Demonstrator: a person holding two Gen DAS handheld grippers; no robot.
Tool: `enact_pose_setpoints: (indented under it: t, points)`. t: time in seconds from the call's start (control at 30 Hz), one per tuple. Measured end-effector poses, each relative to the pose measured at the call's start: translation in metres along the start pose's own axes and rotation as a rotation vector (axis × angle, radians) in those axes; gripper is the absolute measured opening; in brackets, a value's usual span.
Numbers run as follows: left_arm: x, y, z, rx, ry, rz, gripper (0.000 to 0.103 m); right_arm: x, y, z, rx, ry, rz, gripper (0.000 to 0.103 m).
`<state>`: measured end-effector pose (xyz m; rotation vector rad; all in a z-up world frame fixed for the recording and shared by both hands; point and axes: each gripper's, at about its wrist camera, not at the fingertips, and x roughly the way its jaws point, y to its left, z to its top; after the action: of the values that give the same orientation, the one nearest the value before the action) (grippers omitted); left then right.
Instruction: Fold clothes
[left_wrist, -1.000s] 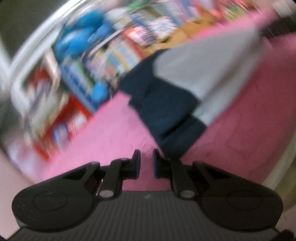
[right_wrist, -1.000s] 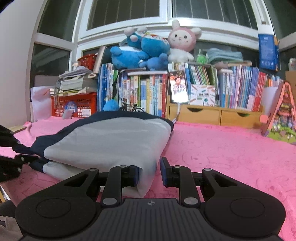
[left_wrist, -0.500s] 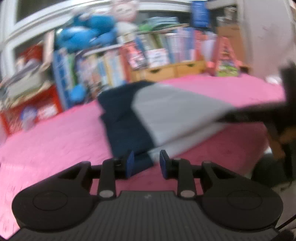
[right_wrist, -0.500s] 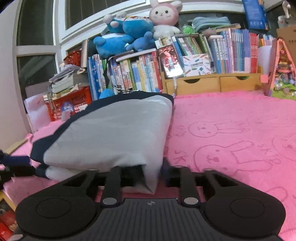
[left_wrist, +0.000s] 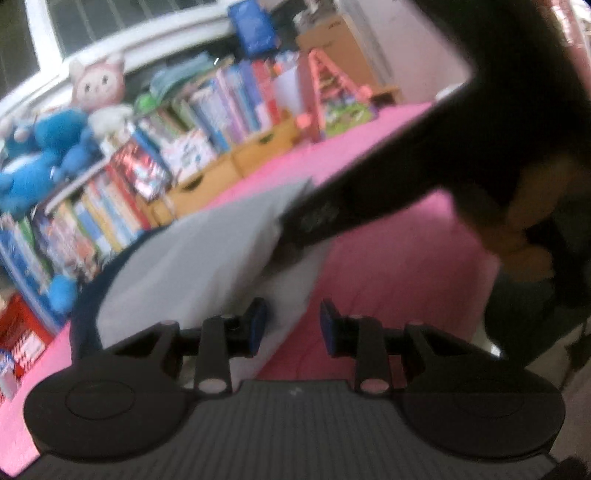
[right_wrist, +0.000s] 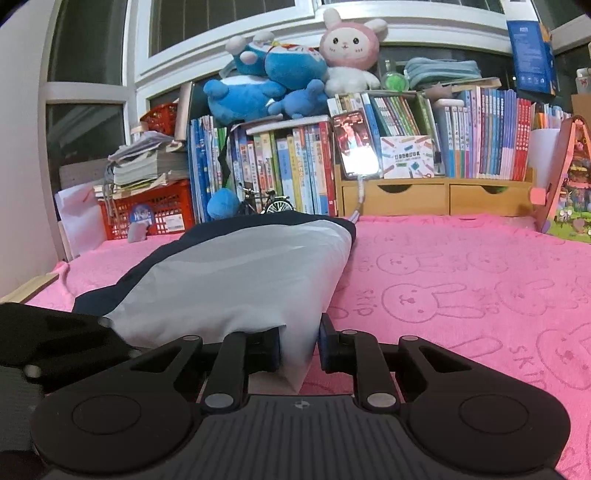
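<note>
Left gripper (left_wrist: 289, 326): body matte black plastic, ribbed grey-black plate at the bottom, two round flat discs at left and right. Two black linkage arms w/ silver round screws. Fingers (left_wrist: 256, 325) short and black, pads blue on the inner faces. View is blurred, so fine details not clear.

Right gripper (right_wrist: 298, 347): same build, black w/ ribbed plate, small white mark at the plate's top centre, silver screws on arms, blue pads on fingers (right_wrist: 325, 347).

Person (left_wrist: 532, 288): dark clothes, blurred; type of garment not clear.
</note>
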<state>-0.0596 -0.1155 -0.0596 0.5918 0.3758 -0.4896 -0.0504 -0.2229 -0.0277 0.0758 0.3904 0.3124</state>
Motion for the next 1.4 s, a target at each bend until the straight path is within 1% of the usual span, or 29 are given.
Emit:
enact_pose_setpoints:
  t: [0.13, 0.23, 0.37, 0.47, 0.53, 0.57, 0.6, 0.63, 0.67, 0.7, 0.77, 0.83, 0.93, 0.97, 1.0, 1.03, 1.07, 1.1, 1.13, 1.17, 1.33, 1.37, 1.4]
  points:
    - [-0.011, 0.021, -0.015, -0.050, 0.063, 0.067, 0.031, -0.003, 0.001, 0.001, -0.017, -0.013, -0.010, 0.020]
    - [-0.029, 0.046, -0.033, -0.111, 0.119, 0.121, 0.031, -0.006, 0.001, 0.002, -0.021, -0.025, -0.013, 0.020]
    - [-0.057, 0.077, -0.055, -0.199, 0.212, 0.231, 0.031, -0.006, 0.001, 0.001, -0.025, -0.029, -0.015, 0.020]
    - [-0.074, 0.095, -0.062, -0.327, 0.214, 0.219, 0.030, -0.006, 0.001, -0.001, -0.023, -0.025, -0.013, 0.020]
    - [-0.086, 0.110, -0.063, -0.463, 0.154, 0.146, 0.032, -0.006, 0.001, -0.002, -0.024, -0.023, -0.013, 0.021]
    - [-0.093, 0.119, -0.064, -0.558, 0.105, 0.092, 0.038, -0.005, 0.001, -0.002, -0.025, -0.021, -0.013, 0.021]
    - [-0.099, 0.128, -0.066, -0.662, 0.052, 0.034, 0.049, -0.005, 0.000, -0.003, -0.025, -0.019, -0.013, 0.021]
    - [-0.103, 0.139, -0.070, -0.780, -0.004, -0.027, 0.056, -0.005, 0.000, -0.003, -0.027, -0.016, -0.013, 0.021]
    - [-0.105, 0.150, -0.073, -0.897, -0.057, -0.086, 0.069, -0.004, 0.001, -0.004, -0.032, -0.014, -0.016, 0.021]
    - [-0.101, 0.159, -0.077, -0.991, -0.088, -0.129, 0.075, -0.004, 0.002, -0.006, -0.039, -0.012, -0.018, 0.021]
    - [-0.091, 0.176, -0.084, -1.168, -0.141, -0.206, 0.076, -0.003, 0.003, -0.008, -0.052, -0.009, -0.023, 0.021]
    - [-0.077, 0.186, -0.085, -1.242, -0.114, -0.204, 0.078, -0.003, 0.004, -0.011, -0.065, -0.006, -0.029, 0.021]
    - [-0.047, 0.186, -0.083, -1.244, -0.036, -0.177, 0.078, -0.001, 0.006, -0.015, -0.092, -0.003, -0.039, 0.021]
    - [-0.040, 0.186, -0.083, -1.247, -0.021, -0.162, 0.076, -0.001, 0.008, -0.017, -0.107, -0.003, -0.044, 0.021]
    - [-0.033, 0.185, -0.082, -1.250, -0.010, -0.146, 0.071, -0.001, 0.010, -0.019, -0.122, -0.004, -0.050, 0.022]
    - [-0.026, 0.184, -0.081, -1.253, 0.001, -0.129, 0.062, 0.000, 0.011, -0.020, -0.137, -0.005, -0.056, 0.022]
    - [-0.025, 0.185, -0.080, -1.252, 0.012, -0.109, 0.041, 0.001, 0.013, -0.021, -0.154, -0.005, -0.062, 0.022]
    - [-0.025, 0.185, -0.079, -1.249, 0.023, -0.087, 0.028, 0.001, 0.015, -0.023, -0.172, -0.006, -0.069, 0.022]
    - [-0.024, 0.185, -0.078, -1.247, 0.034, -0.066, 0.024, 0.002, 0.017, -0.024, -0.190, -0.006, -0.074, 0.022]
    - [-0.028, 0.184, -0.079, -1.245, 0.041, -0.062, 0.017, 0.002, 0.019, -0.025, -0.207, -0.006, -0.078, 0.023]
    - [-0.038, 0.180, -0.087, -1.223, 0.052, -0.037, 0.015, 0.006, 0.026, -0.033, -0.276, 0.007, -0.092, 0.025]
    - [-0.039, 0.179, -0.088, -1.218, 0.053, -0.030, 0.016, 0.006, 0.027, -0.033, -0.282, 0.013, -0.092, 0.027]
    - [-0.040, 0.178, -0.089, -1.213, 0.053, -0.024, 0.017, 0.006, 0.026, -0.034, -0.287, 0.021, -0.092, 0.031]
